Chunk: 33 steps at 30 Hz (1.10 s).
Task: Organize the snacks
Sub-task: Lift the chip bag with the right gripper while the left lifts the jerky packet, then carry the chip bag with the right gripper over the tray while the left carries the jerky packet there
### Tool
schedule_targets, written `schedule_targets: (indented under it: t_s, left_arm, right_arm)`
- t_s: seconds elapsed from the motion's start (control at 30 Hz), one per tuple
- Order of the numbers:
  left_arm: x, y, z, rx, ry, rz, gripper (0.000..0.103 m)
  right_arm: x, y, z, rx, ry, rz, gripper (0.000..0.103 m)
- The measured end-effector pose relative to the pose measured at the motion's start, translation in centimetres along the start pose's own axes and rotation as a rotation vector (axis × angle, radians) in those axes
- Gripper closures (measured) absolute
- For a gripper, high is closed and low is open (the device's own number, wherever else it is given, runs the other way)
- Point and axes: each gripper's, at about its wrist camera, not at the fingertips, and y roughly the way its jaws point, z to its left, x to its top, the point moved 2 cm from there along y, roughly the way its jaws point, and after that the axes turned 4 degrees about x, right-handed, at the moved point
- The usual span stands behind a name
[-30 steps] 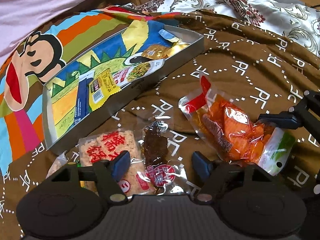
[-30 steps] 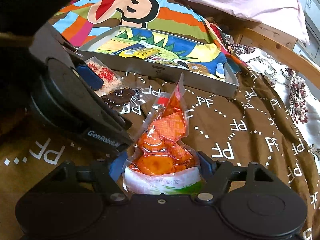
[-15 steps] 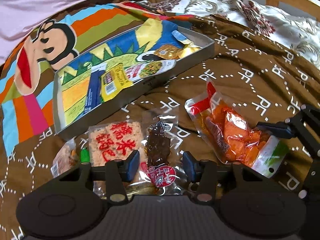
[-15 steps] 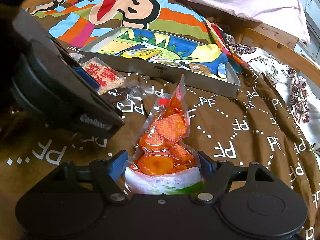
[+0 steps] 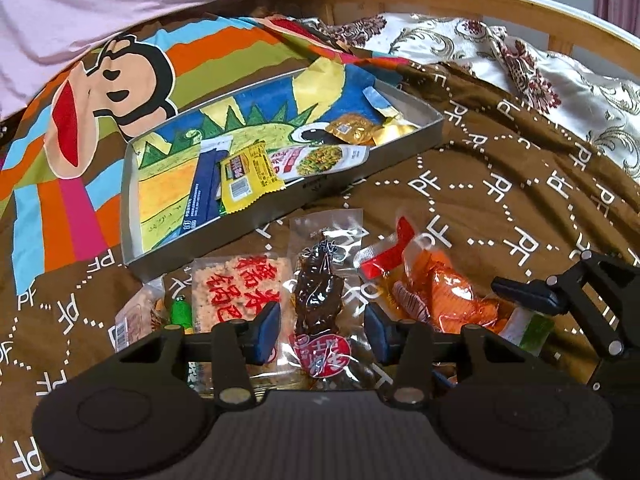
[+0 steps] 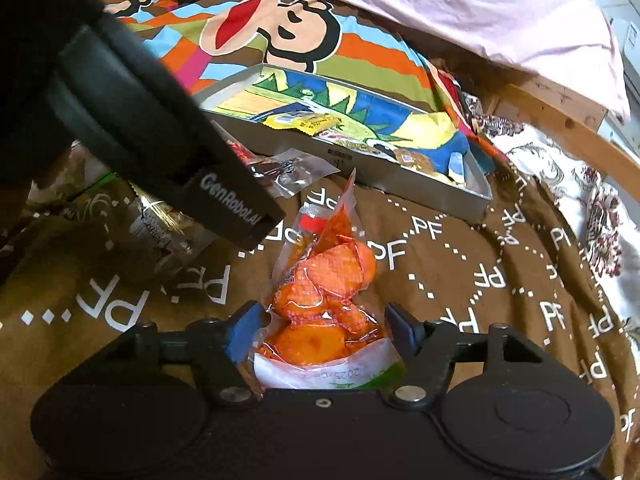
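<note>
Left wrist view: left gripper (image 5: 320,334) hangs low over the brown blanket with white "PF" lettering (image 5: 500,184), blue pads straddling the clear vacuum pouch of dark brown dried meat with a red round label (image 5: 320,308). Jaws have just been closing, most of it early in the last second; a gap shows on both sides of the pouch, so no pinch yet. Just beside its left pad lies the clear pack of pale rice crisp with red characters (image 5: 236,292). Right wrist view: right gripper (image 6: 322,330) straddles the white-and-green bottom end of the clear pouch of orange snack pieces (image 6: 326,292), which lies flat on the blanket, red-tabbed top pointing away. Jaws have just been closing; pads sit at the pouch edges, can't tell if they actually press. Shallow grey metal tray with a colourful cartoon lining (image 5: 280,236) sits beyond both pouches, already holding a yellow wrapper (image 5: 250,172), a blue stick pack (image 5: 202,190) and gold-wrapped sweets (image 5: 356,128).
</note>
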Motion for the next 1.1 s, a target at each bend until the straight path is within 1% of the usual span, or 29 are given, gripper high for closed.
schedule_targets:
  t_s: [0.23, 0.37, 0.47, 0.53, 0.67, 0.9, 1.1]
  left_arm:
    - [0.2, -0.8, 0.4, 0.015, -0.029, -0.039, 0.053]
    - [0.4, -1.5, 0.8, 0.029, -0.054, -0.076, 0.053]
    - [0.6, -1.9, 1.2, 0.031, -0.078, -0.099, 0.053]
    - [0.7, -2.0, 1.4, 0.024, -0.09, -0.106, 0.053]
    - [0.8, -2.2, 1.5, 0.038, -0.096, -0.128, 0.053]
    - [1.4, -3.4, 2.2, 0.064, -0.148, -0.217, 0.053]
    - [2.2, -4.0, 3.5, 0.108, -0.217, -0.299, 0.053]
  right_arm:
    - [-0.3, -0.9, 2.0, -0.087, -0.206, -0.079, 0.035]
    - [-0.4, -1.2, 2.6, -0.133, -0.294, -0.126, 0.034]
    - [-0.5, -1.4, 2.8, -0.16, -0.336, -0.154, 0.034]
    - [-0.5, -1.5, 2.8, -0.179, -0.354, -0.168, 0.034]
    - [-0.5, -1.6, 2.7, -0.209, -0.373, -0.19, 0.034]
    - [0.1, -1.9, 1.8, -0.264, -0.372, -0.239, 0.034]
    - [1.3, -1.9, 0.4, -0.309, -0.347, -0.278, 0.034]
